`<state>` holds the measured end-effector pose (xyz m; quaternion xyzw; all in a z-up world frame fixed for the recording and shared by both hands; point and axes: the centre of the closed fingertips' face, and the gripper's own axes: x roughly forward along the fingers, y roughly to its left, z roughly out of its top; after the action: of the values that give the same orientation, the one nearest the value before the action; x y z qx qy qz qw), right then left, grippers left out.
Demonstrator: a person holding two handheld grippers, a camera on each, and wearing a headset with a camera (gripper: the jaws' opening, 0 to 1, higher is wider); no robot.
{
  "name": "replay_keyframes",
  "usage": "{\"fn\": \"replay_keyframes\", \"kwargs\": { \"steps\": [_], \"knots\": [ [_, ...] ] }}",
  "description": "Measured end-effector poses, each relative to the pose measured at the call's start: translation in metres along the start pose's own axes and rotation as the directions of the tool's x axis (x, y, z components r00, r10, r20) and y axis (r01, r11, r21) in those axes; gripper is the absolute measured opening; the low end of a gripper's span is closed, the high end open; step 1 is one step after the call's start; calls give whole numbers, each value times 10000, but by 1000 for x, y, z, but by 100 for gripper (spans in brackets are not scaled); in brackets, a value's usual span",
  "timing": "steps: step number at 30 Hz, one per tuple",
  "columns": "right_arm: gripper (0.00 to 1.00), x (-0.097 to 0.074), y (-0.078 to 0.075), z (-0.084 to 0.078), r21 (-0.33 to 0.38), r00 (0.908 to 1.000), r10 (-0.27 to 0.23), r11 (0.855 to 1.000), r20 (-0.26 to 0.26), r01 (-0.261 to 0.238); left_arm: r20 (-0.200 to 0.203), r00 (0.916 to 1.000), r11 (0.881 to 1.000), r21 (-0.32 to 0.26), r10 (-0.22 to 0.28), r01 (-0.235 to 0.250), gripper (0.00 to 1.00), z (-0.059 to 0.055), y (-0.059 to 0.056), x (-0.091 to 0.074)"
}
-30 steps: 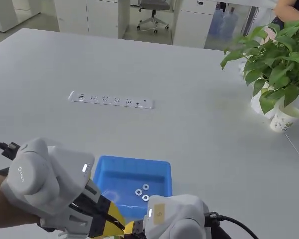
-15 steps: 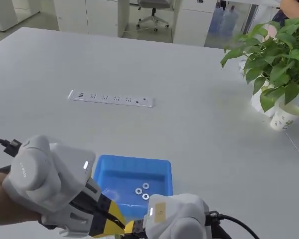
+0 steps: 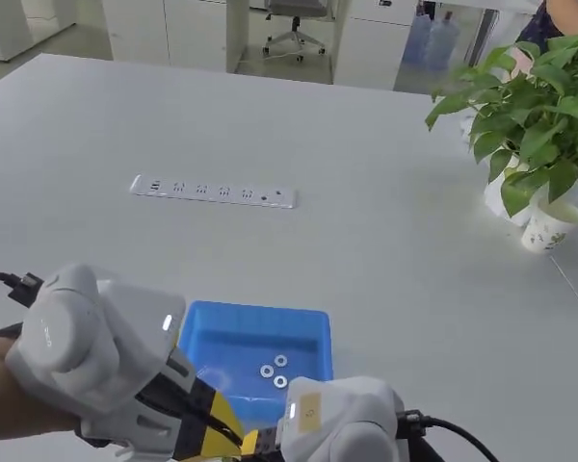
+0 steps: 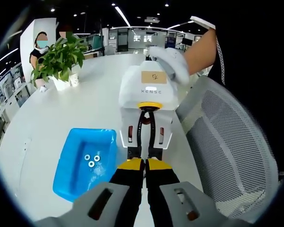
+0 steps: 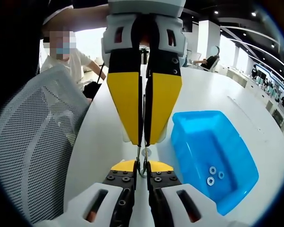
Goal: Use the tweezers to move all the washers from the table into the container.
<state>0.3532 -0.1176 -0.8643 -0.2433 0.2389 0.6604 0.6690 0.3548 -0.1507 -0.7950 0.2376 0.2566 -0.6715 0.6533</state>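
Done: three washers point(image 3: 275, 372) lie in the blue container point(image 3: 250, 313).
Left hand-held gripper point(image 5: 143, 141): clenched on the tweezers point(image 5: 140, 160).
Right hand-held gripper point(image 4: 143, 153): pinches them too.
Left: probably little; the bench point(image 3: 366, 221) under the grippers is hidden.

Three silver washers point(image 3: 268, 371) lie flat, clustered inside the open blue container point(image 3: 226, 345).

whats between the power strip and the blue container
Nothing: in the head view the table is bare between the power strip and the blue container. Three washers lie inside the container.
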Motion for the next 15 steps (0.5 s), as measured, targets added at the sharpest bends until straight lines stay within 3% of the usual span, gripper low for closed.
{"fn": "replay_keyframes", "kwargs": {
  "steps": [15],
  "knots": [
    [9,-1,2,0,39,10000,23,10000,-11,-23,-52,10000,10000,-5,-66,66,4,2,-2,0]
  ]
}}
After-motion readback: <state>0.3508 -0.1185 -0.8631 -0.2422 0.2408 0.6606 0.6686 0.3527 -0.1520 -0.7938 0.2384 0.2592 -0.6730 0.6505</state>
